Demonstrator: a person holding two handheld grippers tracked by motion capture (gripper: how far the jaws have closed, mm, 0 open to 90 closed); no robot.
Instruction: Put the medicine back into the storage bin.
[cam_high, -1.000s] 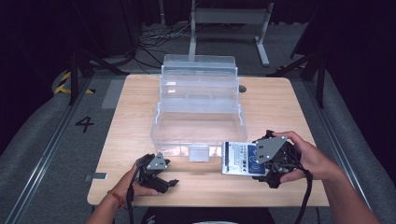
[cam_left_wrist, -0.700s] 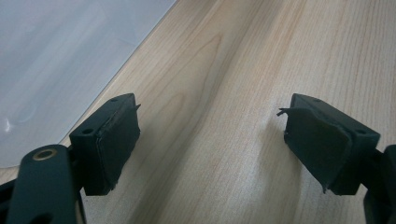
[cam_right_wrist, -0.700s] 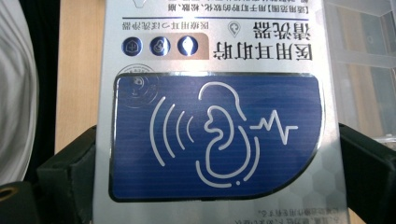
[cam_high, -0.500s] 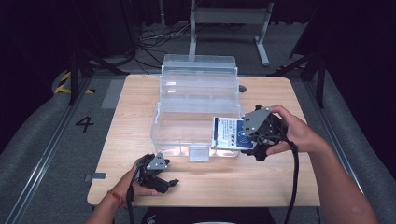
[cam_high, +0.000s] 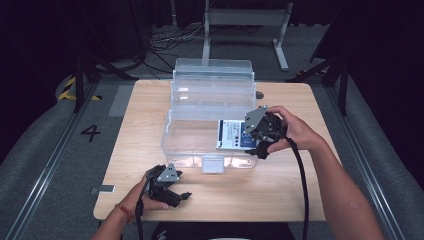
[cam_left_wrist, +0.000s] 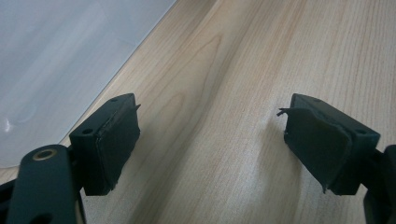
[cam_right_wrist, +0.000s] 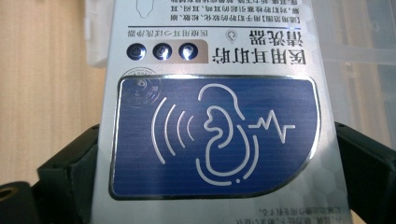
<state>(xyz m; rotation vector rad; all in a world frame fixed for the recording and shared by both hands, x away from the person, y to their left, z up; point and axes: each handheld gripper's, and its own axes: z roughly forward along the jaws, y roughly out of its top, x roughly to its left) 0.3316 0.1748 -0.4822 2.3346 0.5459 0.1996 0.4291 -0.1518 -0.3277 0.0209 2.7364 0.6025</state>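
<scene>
High view: nearest the table (cam_high: 300, 200) edge, the left gripper (cam_high: 176, 192) rests on the wood, its jaws spread wide on nothing, just short of the clear plastic box (cam_high: 195, 137). Farther in, the right gripper (cam_high: 248, 134) is clamped on a white-and-blue carton (cam_high: 233, 135), held over the open box's right side.
</scene>
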